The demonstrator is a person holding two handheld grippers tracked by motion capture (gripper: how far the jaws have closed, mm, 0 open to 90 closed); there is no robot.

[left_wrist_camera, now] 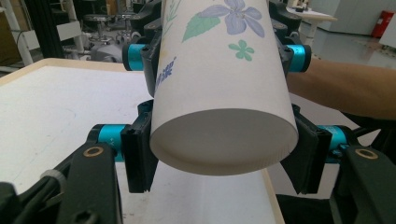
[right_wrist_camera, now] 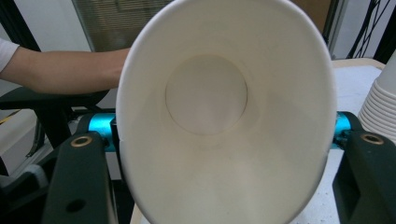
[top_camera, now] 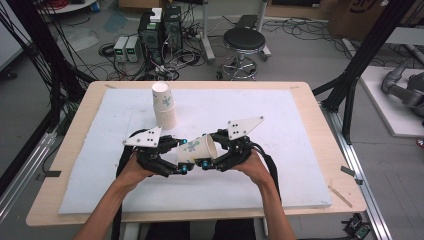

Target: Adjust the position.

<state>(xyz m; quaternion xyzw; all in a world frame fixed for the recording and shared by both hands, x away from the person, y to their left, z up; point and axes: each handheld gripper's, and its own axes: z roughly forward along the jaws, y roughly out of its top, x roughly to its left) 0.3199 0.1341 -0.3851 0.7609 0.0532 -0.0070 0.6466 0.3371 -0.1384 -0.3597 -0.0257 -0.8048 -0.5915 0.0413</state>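
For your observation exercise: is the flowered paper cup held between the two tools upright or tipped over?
Tipped on its side. The paper cup lies roughly level above the table; the right gripper view looks straight into its empty inside, the left one onto its base.

A white paper cup (top_camera: 196,149) with blue flowers lies tilted above the table's near middle, mouth facing right, squeezed oval.

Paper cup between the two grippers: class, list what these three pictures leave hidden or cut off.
- Right gripper view: the paper cup hides the fingers; its rim runs past the top edge.
- Left gripper view: the cup's upper part is cut off.
- High view: the number of cups in the stack is too small to count.
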